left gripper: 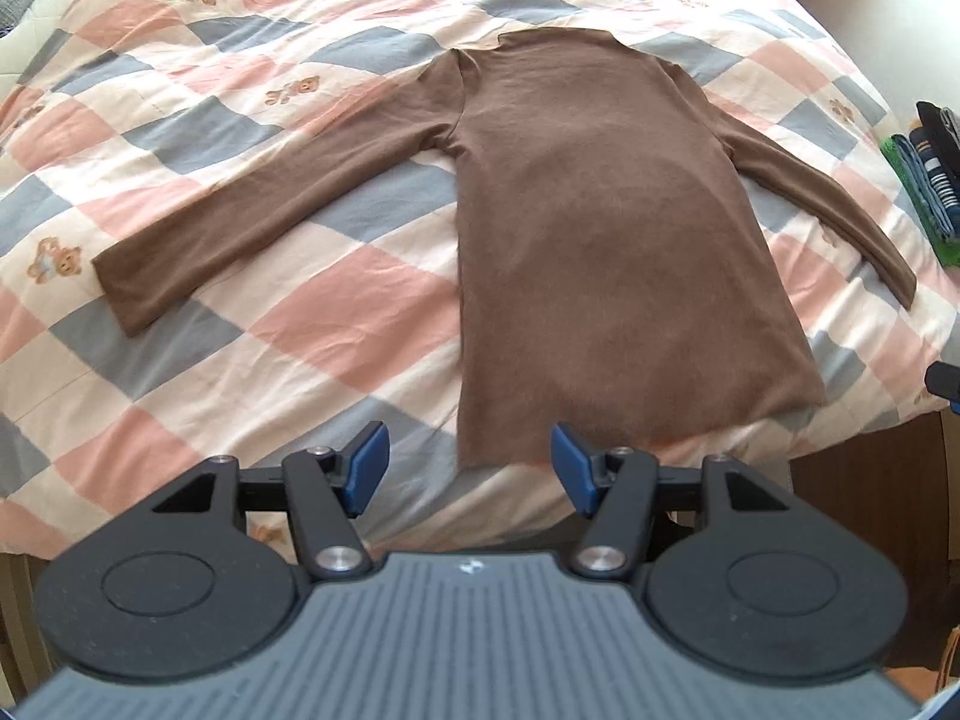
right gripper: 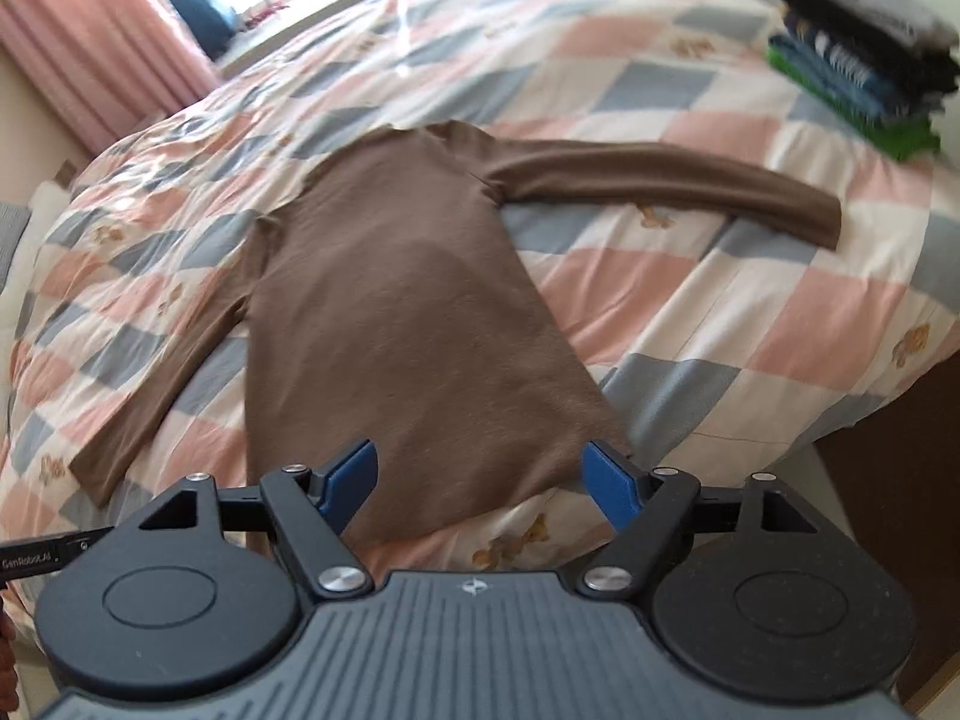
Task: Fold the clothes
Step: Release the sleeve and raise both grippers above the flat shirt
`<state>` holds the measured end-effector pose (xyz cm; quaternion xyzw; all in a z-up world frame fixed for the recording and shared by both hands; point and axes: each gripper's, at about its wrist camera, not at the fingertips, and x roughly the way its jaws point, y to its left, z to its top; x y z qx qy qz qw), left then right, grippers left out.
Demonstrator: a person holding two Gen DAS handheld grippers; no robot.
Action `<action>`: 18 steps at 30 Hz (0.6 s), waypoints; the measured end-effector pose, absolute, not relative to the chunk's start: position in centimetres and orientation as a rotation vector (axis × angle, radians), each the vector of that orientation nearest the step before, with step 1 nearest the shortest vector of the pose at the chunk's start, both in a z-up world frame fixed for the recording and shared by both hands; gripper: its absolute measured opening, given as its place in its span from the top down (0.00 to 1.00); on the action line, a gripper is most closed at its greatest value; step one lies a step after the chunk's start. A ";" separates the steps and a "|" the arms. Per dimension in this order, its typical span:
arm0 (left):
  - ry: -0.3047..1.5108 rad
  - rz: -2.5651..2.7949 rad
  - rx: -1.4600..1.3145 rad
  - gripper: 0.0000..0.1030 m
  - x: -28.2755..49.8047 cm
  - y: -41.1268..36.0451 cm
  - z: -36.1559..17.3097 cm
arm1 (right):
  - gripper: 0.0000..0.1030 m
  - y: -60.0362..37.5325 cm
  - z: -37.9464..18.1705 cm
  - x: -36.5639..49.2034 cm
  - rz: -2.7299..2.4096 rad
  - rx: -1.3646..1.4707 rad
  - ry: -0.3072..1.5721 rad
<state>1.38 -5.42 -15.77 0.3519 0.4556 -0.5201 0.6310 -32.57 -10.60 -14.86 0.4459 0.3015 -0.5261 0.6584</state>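
A brown long-sleeved top lies flat on the checked quilt of the bed, collar at the far end, both sleeves spread out to the sides. My left gripper is open and empty, hovering just short of the hem's left corner. In the right wrist view the same top lies spread with its right sleeve stretched out. My right gripper is open and empty, above the hem near its right corner.
A stack of folded clothes sits on the bed's far right; it also shows in the left wrist view. Pink curtains hang at the far left. The bed's near edge drops off on the right.
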 end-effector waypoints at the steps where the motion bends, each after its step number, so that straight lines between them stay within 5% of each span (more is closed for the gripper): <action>1: 1.037 -1.190 0.805 0.46 1.4 -4.9 -15.5 | 0.22 -9.9 -14.4 -32.2 -1.189 1.000 0.689; 18: 0.926 -1.192 0.822 0.40 0.3 -1.2 -13.0 | 0.15 -7.0 -13.5 -29.3 -1.178 0.875 0.817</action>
